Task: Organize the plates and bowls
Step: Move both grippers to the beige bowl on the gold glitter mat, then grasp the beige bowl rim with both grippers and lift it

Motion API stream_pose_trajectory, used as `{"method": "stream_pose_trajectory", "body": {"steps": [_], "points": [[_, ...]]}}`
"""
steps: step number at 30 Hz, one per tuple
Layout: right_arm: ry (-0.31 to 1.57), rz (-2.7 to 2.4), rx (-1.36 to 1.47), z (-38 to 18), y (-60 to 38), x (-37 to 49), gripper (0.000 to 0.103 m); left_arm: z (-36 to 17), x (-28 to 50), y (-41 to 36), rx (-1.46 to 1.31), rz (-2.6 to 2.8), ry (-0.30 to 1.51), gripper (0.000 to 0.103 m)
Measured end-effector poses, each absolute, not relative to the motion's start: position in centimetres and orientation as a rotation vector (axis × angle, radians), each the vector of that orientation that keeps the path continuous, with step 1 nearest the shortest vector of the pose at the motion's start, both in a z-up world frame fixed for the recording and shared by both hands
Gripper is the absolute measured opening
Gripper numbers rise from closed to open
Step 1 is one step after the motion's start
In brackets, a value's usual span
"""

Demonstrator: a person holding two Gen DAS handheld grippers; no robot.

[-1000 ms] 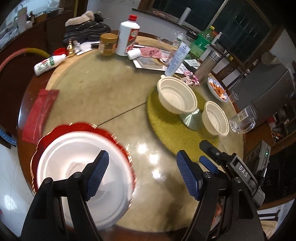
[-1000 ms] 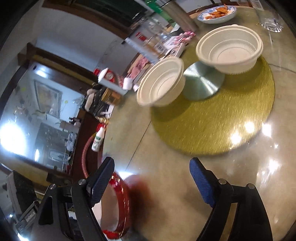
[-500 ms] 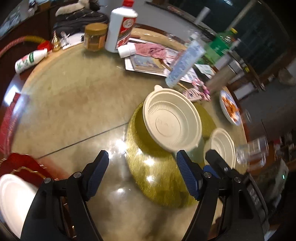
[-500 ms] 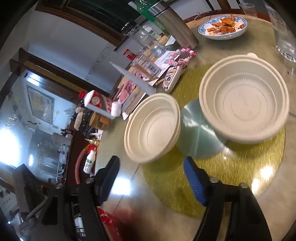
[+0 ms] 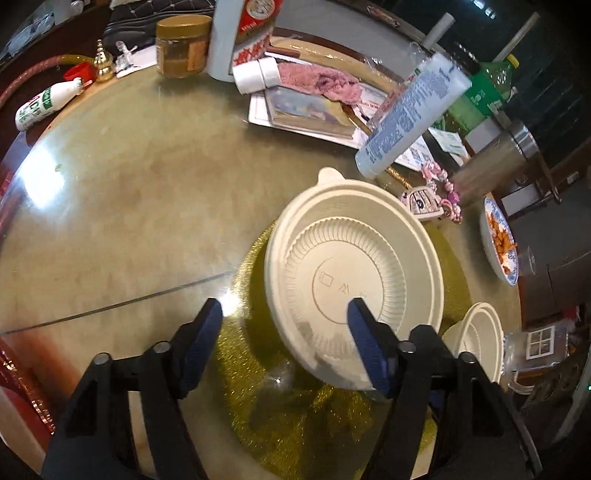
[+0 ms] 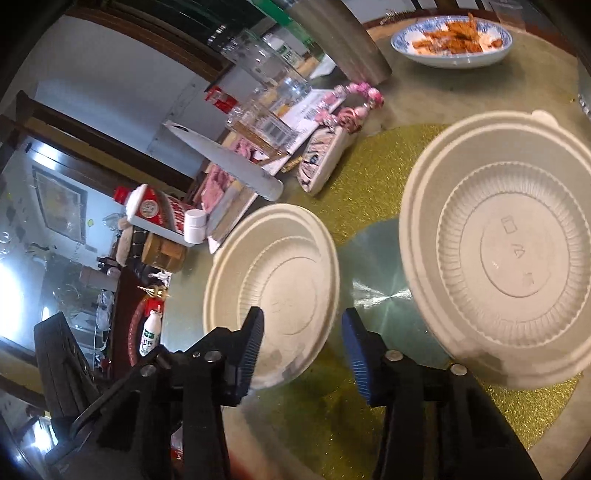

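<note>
Two cream disposable bowls stand on a gold glitter mat (image 5: 295,413) with a silver disc (image 6: 384,291) at its middle. In the left wrist view the near bowl (image 5: 354,273) fills the centre and the second bowl (image 5: 476,339) sits at the right. My left gripper (image 5: 284,336) is open; its right pad overlaps the near bowl's rim. In the right wrist view my right gripper (image 6: 303,347) is open, straddling the near edge of one bowl (image 6: 273,288). The other bowl (image 6: 506,266) is to the right. A red plate's edge (image 5: 14,384) shows at lower left.
The round glass-topped table (image 5: 129,192) is cluttered at the back: white liquor bottle (image 5: 243,33), brown jar (image 5: 181,48), pink cloth (image 5: 321,81), white tube (image 5: 410,114), books, small white bottle (image 5: 44,103). A blue-rimmed dish of food (image 6: 450,40) and a steel flask (image 5: 491,166) stand beyond the mat.
Both grippers moved forward from the red plate towards the bowls on the gold mat. The bowls now fill both views. The right gripper's jaws have narrowed somewhat.
</note>
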State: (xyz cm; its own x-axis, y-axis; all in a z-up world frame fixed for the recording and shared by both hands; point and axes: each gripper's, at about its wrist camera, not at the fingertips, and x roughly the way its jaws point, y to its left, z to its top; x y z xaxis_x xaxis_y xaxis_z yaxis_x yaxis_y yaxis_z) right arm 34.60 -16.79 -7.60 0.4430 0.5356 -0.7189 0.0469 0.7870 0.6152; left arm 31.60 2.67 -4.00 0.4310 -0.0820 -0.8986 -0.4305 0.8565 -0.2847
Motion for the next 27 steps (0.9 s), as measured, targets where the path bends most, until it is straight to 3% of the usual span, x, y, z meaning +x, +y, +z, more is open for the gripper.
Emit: {"method": "stream_pose_trajectory", "body": {"steps": [1, 2, 4, 5, 27], "points": [[1.088, 0.331, 0.615, -7.8, -16.8, 34.6, 0.037, -4.3, 31.8, 2.5, -0.517, 0.229, 1.122, 0.059], [1.092, 0.334, 0.61, -8.0, -16.7, 34.7, 0.032, -4.6, 31.9, 2.4, -0.51, 0.227, 1.133, 0.046], [1.097, 0.33, 0.594, -8.3, -16.5, 34.6, 0.015, -5.3, 32.1, 2.3, -0.495, 0.215, 1.175, 0.021], [1.096, 0.327, 0.591, -8.3, -16.4, 34.6, 0.013, -5.5, 32.1, 2.2, -0.48, 0.213, 1.184, 0.017], [1.022, 0.336, 0.479, -4.3, -17.1, 22.7, 0.013, -1.8, 21.8, 0.8, -0.346, 0.139, 1.123, 0.018]]}}
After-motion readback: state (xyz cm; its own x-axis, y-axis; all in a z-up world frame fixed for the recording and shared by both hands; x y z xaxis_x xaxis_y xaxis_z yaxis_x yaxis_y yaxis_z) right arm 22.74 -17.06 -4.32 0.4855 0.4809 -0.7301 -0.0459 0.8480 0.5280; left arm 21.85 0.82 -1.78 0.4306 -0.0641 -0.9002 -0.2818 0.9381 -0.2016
